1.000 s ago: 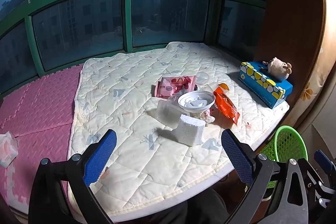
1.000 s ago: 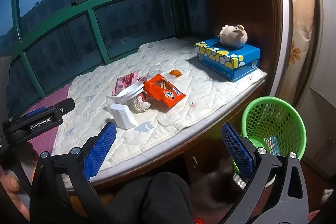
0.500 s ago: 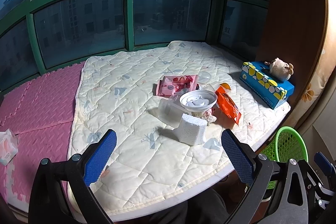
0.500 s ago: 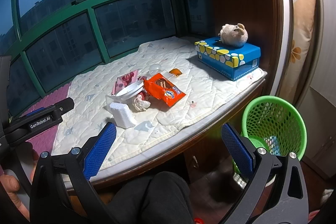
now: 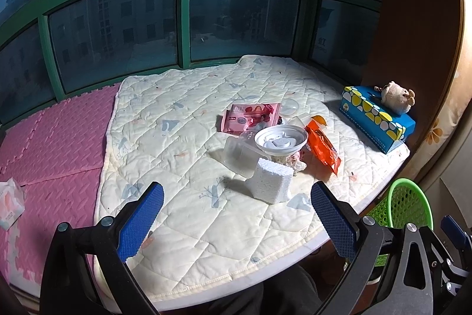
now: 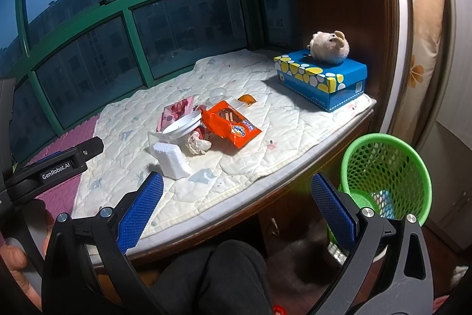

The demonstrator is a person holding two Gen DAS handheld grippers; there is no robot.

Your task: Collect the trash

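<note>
Trash lies in a cluster on the cream quilt [image 5: 183, 143]: a white foam block [image 5: 270, 185] nearest me, a white plastic lid [image 5: 280, 139] on a clear cup [image 5: 237, 149], a crumpled wrapper [image 5: 295, 160], an orange snack bag [image 5: 323, 149] and a pink packet [image 5: 250, 117]. The same foam block [image 6: 171, 160], orange bag [image 6: 231, 126] and lid [image 6: 180, 126] show in the right wrist view. A green mesh bin [image 6: 383, 173] stands on the floor at the right. My left gripper [image 5: 236, 214] is open and empty, short of the foam block. My right gripper [image 6: 236, 211] is open and empty over the bed edge.
A blue tissue box [image 6: 321, 81] with a plush toy [image 6: 329, 47] stands at the far right by the wooden wall. Pink foam mats [image 5: 50, 143] lie left of the quilt, with a tissue pack [image 5: 10, 202] on them. Green-framed windows [image 5: 183, 19] close the back.
Both views have shifted only slightly; the left gripper has edged a little back and up from the trash. Nothing was taken hold of.
</note>
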